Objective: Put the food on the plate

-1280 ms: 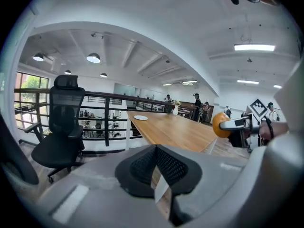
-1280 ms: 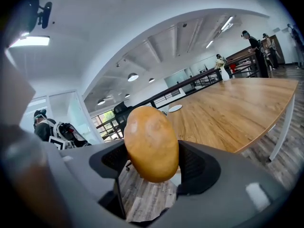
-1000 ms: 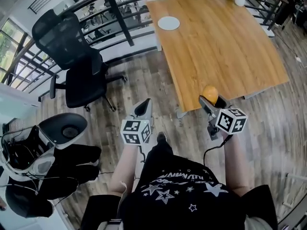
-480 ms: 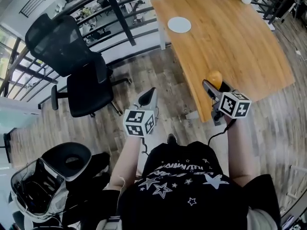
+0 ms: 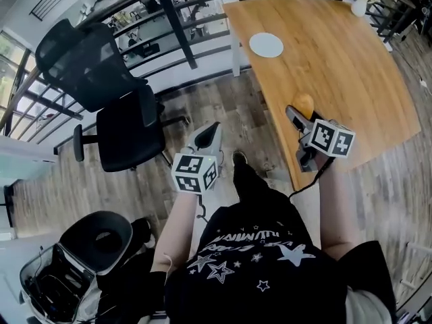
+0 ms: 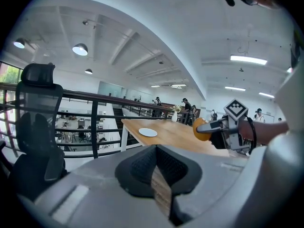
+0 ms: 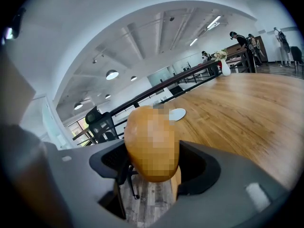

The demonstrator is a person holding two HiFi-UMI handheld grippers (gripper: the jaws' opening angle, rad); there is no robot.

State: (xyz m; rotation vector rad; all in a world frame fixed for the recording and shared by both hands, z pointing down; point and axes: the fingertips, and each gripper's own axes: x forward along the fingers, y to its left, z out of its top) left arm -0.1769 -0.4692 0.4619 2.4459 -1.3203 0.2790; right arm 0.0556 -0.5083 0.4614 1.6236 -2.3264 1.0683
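Note:
A round white plate [image 5: 266, 44] lies at the far left part of the wooden table [image 5: 351, 66]; it also shows small in the left gripper view [image 6: 148, 132] and the right gripper view [image 7: 177, 114]. My right gripper [image 5: 298, 117] is shut on an orange, egg-shaped piece of food [image 5: 304, 104], held in the air over the table's near left edge, well short of the plate. The food [image 7: 152, 144] fills the space between the jaws. My left gripper [image 5: 208, 135] hangs over the wood floor left of the table, its jaws together with nothing in them.
A black office chair [image 5: 111, 86] stands on the floor to the left. A black railing [image 5: 182, 25] runs behind the table. A white vase [image 5: 359, 5] sits at the table's far right corner. Bags and a round black-and-white case [image 5: 88, 248] lie at lower left.
The person has stepped closer to the table. The right gripper with the food now reaches over the table's near edge, and the plate is nearer. The left gripper keeps its pose.

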